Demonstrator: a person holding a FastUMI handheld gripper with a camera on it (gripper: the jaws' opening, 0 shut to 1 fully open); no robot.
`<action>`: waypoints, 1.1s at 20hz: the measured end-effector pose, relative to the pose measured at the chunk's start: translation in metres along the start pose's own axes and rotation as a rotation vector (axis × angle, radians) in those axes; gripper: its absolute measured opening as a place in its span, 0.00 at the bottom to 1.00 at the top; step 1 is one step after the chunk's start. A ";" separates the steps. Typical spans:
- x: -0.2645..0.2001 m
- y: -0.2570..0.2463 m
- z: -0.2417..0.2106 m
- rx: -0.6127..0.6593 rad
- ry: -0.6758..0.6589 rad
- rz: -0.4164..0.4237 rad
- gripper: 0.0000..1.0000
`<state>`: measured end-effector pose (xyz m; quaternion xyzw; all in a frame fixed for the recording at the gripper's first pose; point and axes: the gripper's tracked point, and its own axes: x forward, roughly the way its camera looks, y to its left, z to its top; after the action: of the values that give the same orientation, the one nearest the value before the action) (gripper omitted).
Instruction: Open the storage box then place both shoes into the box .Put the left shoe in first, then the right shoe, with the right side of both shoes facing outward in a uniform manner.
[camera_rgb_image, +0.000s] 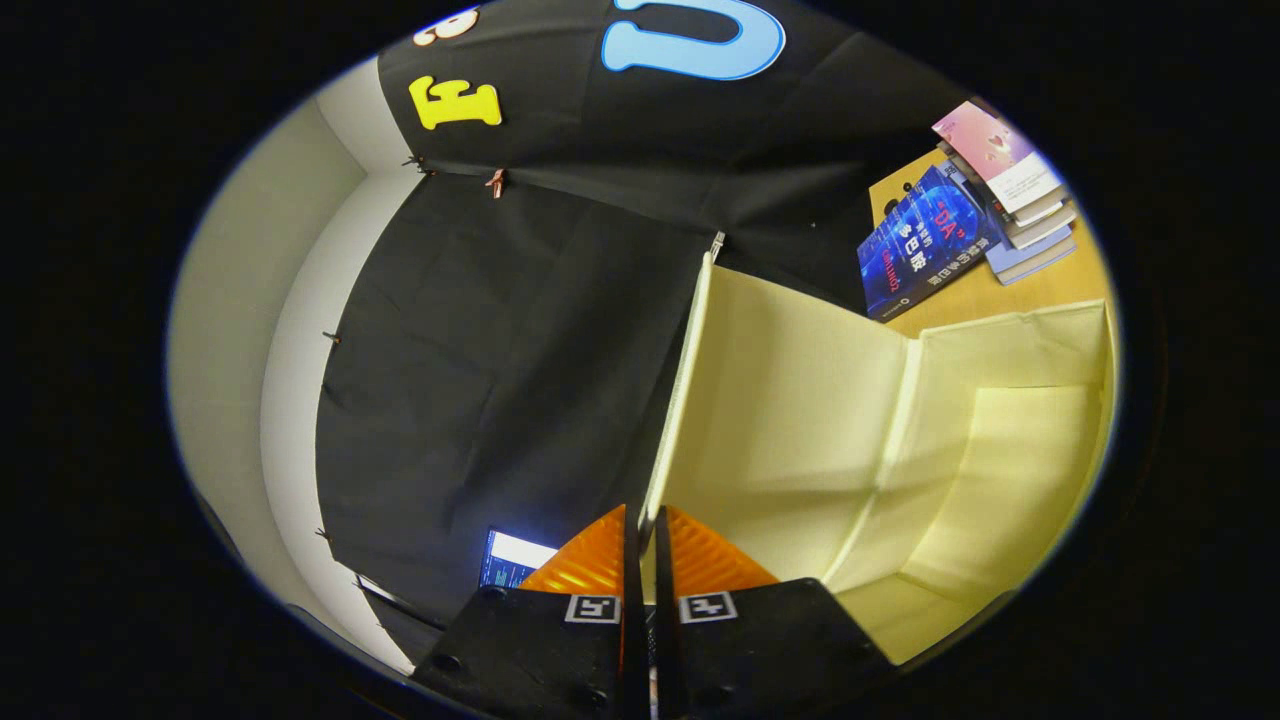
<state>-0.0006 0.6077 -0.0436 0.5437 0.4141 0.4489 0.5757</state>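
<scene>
The storage box (1010, 470) is pale cream fabric, and its hollow inside shows beyond my fingers on one side. Its lid (790, 400) stands swung up, a flat cream panel whose thin front edge runs straight down into the narrow slit between my two fingers. My gripper (645, 530) is shut on that lid edge, with one finger (590, 562) on the outer face and the other finger (712, 565) on the inner face. The whole scene appears tilted sideways.
A wooden table top (1000, 290) carries the box, with a stack of books (1010, 190) and a blue book (920, 245) leaning beside it behind the box. Black cloth (500, 350) hangs beyond the lid, a white wall (240, 330) past it, and a lit screen (515, 558) sits by my fingers.
</scene>
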 end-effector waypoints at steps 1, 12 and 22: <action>0.005 -0.002 -0.002 -0.004 0.005 -0.007 0.06; -0.006 -0.033 -0.009 -0.052 0.065 -0.123 0.72; -0.148 -0.066 0.013 -0.279 0.004 -0.364 0.95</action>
<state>-0.0217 0.4609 -0.1099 0.3743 0.4401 0.3917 0.7160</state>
